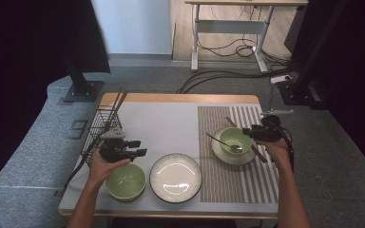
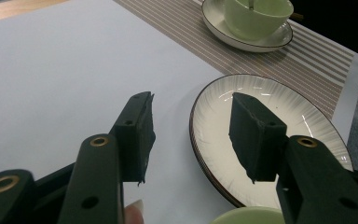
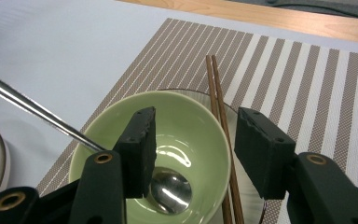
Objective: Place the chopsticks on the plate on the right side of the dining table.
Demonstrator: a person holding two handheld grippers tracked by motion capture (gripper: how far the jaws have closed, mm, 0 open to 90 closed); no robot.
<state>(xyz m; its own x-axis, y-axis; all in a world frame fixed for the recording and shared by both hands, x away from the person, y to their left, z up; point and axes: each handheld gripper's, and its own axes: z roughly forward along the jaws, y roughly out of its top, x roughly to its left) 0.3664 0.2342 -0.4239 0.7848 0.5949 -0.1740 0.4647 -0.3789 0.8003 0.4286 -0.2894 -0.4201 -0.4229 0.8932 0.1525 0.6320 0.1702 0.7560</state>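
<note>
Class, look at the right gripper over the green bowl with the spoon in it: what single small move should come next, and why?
Probably lower the right gripper a little toward the rim of the green bowl. Its jaws are open and hold nothing, hanging just above the bowl, which sits on a saucer with the spoon inside and chopsticks beside it.

The left hand-held gripper hovered above a green bowl on the counter; the right hand-held gripper hung beside a spoon-filled bowl.
</note>
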